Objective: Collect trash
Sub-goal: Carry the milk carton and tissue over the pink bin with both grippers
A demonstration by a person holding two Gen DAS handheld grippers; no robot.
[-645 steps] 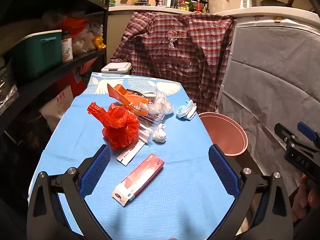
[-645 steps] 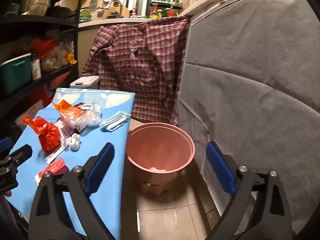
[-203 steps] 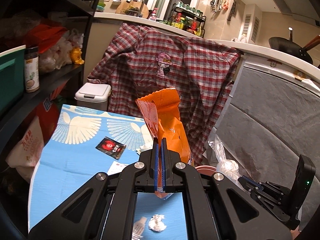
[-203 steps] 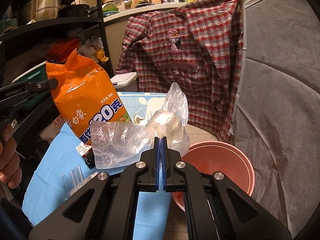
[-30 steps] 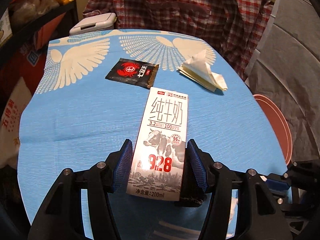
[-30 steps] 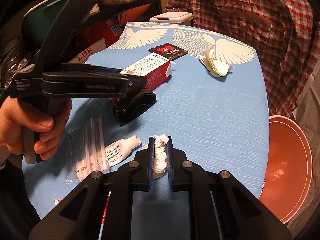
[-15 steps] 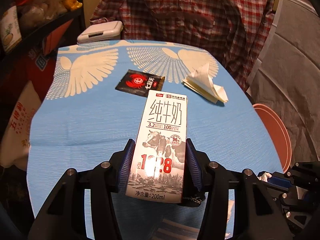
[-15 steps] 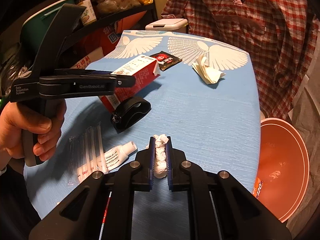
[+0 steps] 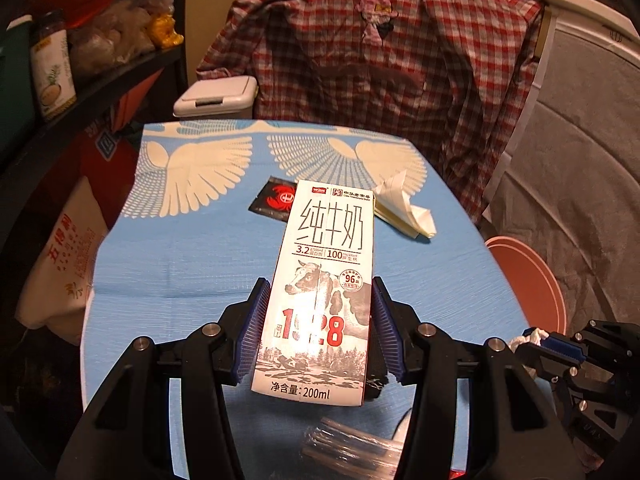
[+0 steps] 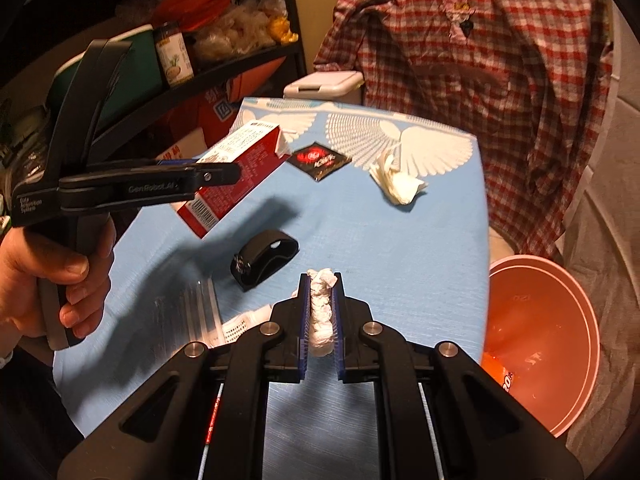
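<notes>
My left gripper (image 9: 318,328) is shut on a white 200 ml milk carton (image 9: 326,280) and holds it above the blue table; the carton also shows in the right wrist view (image 10: 236,168). My right gripper (image 10: 320,312) is shut on a crumpled white tissue wad (image 10: 321,308), lifted above the table. The pink trash bucket (image 10: 560,344) stands on the floor to the right of the table, with an orange bag inside; its rim shows in the left wrist view (image 9: 532,276).
On the blue table (image 10: 400,240) lie a black and red sachet (image 10: 320,160), a folded white napkin (image 10: 396,182), a black strap loop (image 10: 264,260), a clear plastic sleeve (image 10: 200,312) and a small white tube (image 10: 244,322). A plaid shirt (image 9: 380,60) hangs behind. Shelves stand to the left.
My left gripper has lifted the milk carton higher off the table. My right gripper has risen with the tissue wad and shifted slightly toward the bucket.
</notes>
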